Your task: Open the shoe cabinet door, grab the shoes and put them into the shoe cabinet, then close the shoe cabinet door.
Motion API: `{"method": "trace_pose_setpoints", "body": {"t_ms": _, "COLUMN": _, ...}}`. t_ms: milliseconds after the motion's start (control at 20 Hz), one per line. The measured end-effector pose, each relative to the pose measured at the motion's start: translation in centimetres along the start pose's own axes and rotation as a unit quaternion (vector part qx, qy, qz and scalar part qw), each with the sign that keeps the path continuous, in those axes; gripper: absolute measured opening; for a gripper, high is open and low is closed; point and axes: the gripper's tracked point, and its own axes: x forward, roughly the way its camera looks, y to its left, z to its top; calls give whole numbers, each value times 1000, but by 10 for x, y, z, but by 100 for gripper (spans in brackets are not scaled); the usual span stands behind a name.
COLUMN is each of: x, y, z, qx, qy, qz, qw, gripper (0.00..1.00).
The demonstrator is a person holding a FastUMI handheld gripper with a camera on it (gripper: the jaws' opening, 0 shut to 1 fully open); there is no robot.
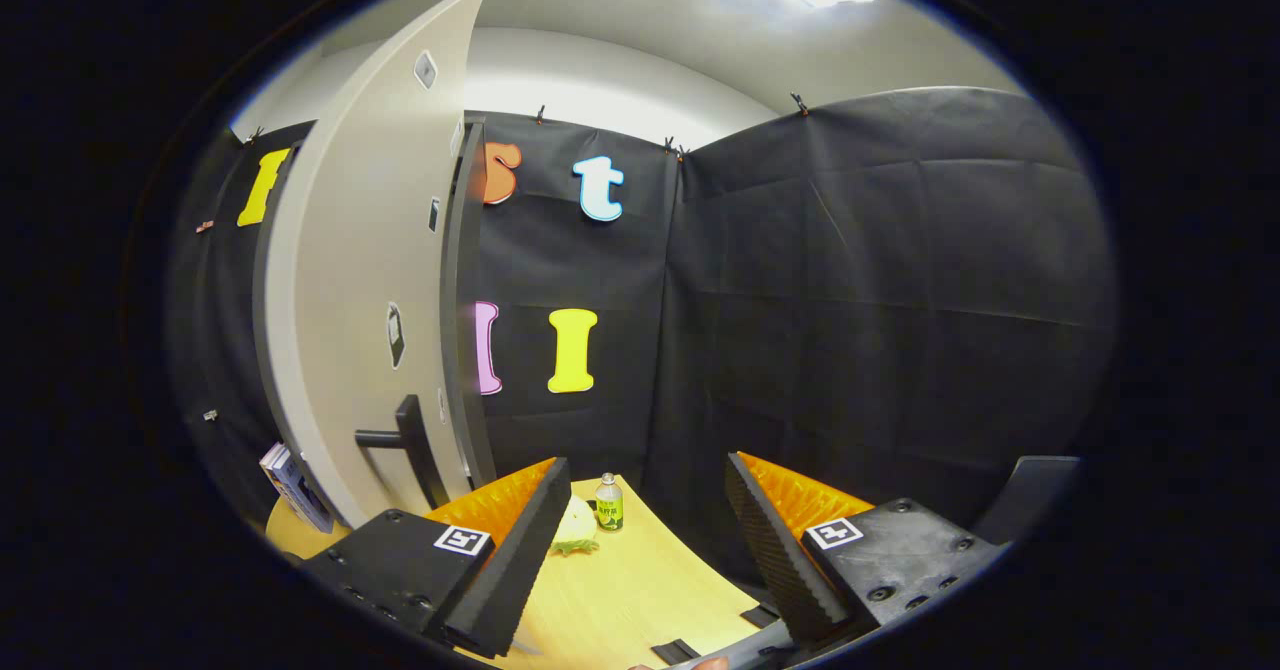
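Note:
The tall pale shoe cabinet (350, 300) stands on the wooden table (650, 590) to the left of my fingers, its dark edge toward the booth wall. Its door looks closed, with a black bar handle (405, 440) low on the front, just beyond my left finger. My gripper (640, 560) is open with nothing between its fingers, held above the table and to the right of the handle. I see no shoes.
A small bottle with a green label (608, 503) and a pale, cabbage-like object (575, 530) sit on the table just ahead of the fingers. A box or book (292, 485) leans at the cabinet's left foot. A fingertip (710, 663) shows below.

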Motion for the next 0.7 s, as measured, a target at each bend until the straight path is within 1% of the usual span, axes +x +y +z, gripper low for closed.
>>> {"method": "trace_pose_setpoints", "body": {"t_ms": 250, "x": 16, "y": 20, "z": -9, "qx": -5, "qy": 12, "qz": 22, "qw": 1000, "gripper": 99}}
{"method": "trace_pose_setpoints", "body": {"t_ms": 350, "x": 16, "y": 22, "z": -9, "qx": -5, "qy": 12, "qz": 22, "qw": 1000, "gripper": 97}}
{"method": "trace_pose_setpoints", "body": {"t_ms": 400, "x": 19, "y": 22, "z": -11, "qx": 1, "qy": 14, "qz": 23, "qw": 1000, "gripper": 95}}
{"method": "trace_pose_setpoints", "body": {"t_ms": 600, "x": 18, "y": 26, "z": -18, "qx": 43, "qy": 34, "qz": 26, "qw": 998, "gripper": 96}}
{"method": "trace_pose_setpoints", "body": {"t_ms": 700, "x": 17, "y": 26, "z": -17, "qx": 44, "qy": 31, "qz": 23, "qw": 998, "gripper": 97}}
